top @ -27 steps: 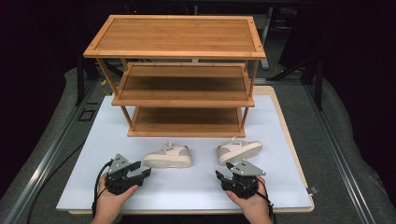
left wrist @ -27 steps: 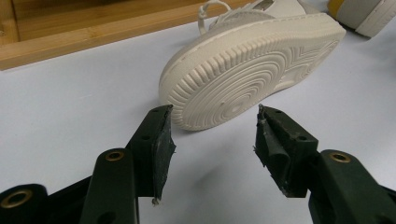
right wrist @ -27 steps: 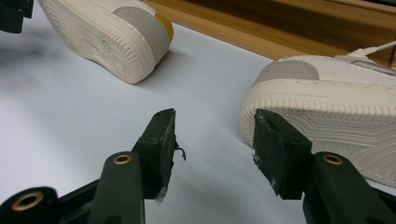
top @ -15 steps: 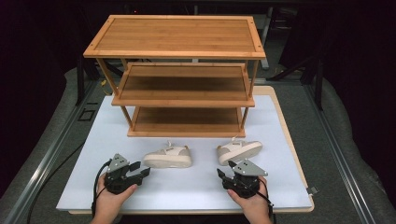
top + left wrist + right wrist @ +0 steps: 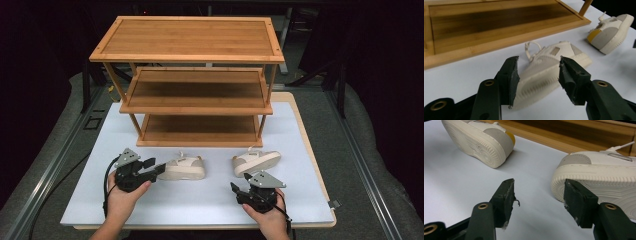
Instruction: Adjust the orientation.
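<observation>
Left tool (image 5: 161, 167) stands released, its jaws spread around the toe of the left shoe (image 5: 186, 168) without pressing it. Right tool (image 5: 234, 189) is likewise released, near the right shoe (image 5: 256, 161) — both shoes lie on the white tabletop (image 5: 200, 200), just before the wooden rack (image 5: 192, 85).

The left gripper (image 5: 153, 166), at the lower left of the high view, is a black plastic tool with a grey three-cornered plate on top and a black cable looping down beside the bare hand (image 5: 122, 198) and forearm. The right gripper (image 5: 235, 188), at the lower right, has the same build. Seen close, each jaw is matte black with a worn, frayed rubber pad (image 5: 514, 80) and brass-coloured rivets (image 5: 483, 206).
</observation>
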`<state>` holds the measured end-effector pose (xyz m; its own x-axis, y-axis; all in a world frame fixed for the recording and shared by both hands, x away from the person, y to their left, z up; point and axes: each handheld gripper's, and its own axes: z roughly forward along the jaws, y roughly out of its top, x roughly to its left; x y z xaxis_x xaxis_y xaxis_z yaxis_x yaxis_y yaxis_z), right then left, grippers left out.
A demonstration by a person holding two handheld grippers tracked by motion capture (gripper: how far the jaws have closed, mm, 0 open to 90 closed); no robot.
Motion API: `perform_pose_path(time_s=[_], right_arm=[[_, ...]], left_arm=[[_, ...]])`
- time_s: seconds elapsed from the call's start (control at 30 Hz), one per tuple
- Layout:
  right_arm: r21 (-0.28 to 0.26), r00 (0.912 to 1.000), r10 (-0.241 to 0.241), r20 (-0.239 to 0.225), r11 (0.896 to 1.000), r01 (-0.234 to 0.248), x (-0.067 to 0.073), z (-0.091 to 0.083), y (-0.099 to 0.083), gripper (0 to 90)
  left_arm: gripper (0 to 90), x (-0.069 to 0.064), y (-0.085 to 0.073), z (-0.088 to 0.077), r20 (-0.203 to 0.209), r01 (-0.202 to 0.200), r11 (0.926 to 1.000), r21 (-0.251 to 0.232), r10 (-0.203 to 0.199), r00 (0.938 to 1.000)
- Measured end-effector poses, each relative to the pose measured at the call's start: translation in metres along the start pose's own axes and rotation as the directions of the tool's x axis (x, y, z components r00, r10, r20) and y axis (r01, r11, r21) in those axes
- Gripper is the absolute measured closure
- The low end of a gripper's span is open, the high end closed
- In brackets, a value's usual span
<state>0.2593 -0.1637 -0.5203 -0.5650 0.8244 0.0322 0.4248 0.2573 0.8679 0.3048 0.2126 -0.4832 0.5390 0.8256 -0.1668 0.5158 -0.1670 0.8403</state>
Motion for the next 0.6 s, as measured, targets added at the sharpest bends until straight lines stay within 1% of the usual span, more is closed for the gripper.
perform_pose_path(time_s=[0.1,0.2,0.23,0.27,0.43,0.53,0.57,0.6], right_arm=[[0.002,0.9999,0.012,0.005,1.0,-0.012,-0.001,-0.001,0.0,41.6],[-0.003,0.9994,0.035,-0.001,0.999,-0.035,-0.004,-0.001,-0.001,41.3],[-0.003,0.9994,0.035,-0.001,0.999,-0.035,-0.004,-0.001,-0.001,41.3],[-0.007,0.9993,0.037,-0.008,0.999,-0.037,-0.005,-0.001,-0.001,41.1],[0.003,0.9993,0.035,-0.015,0.999,-0.035,-0.004,0.0,-0.001,40.5],[0.003,0.9992,0.036,-0.016,0.999,-0.036,-0.003,0.0,0.0,40.5],[0.002,0.9994,0.032,-0.012,0.999,-0.032,-0.004,-0.001,0.0,40.5],[0.002,0.9994,0.032,-0.012,0.999,-0.032,-0.004,-0.001,0.0,40.5]], left_arm=[[47.8,0.0,0.002,0.005,-0.009,-0.003,1.0,0.005,0.003,1.0],[46.8,-0.002,0.0,0.01,-0.019,-0.021,0.9994,0.029,0.021,0.9996],[46.8,-0.002,-0.002,0.011,-0.025,-0.025,0.999,0.037,0.026,0.9994],[45.0,-0.001,-0.005,0.012,-0.024,-0.009,0.9997,0.022,0.009,0.9997],[43.2,0.001,-0.011,0.011,-0.003,0.015,0.9999,0.004,-0.015,0.9999],[43.1,0.002,-0.012,0.009,0.008,0.015,0.9998,0.009,-0.015,0.9998],[43.1,0.001,-0.014,0.008,0.022,0.026,0.9996,0.011,-0.026,0.9994],[43.0,0.001,-0.014,0.008,0.022,0.026,0.9996,0.011,-0.026,0.9994]])
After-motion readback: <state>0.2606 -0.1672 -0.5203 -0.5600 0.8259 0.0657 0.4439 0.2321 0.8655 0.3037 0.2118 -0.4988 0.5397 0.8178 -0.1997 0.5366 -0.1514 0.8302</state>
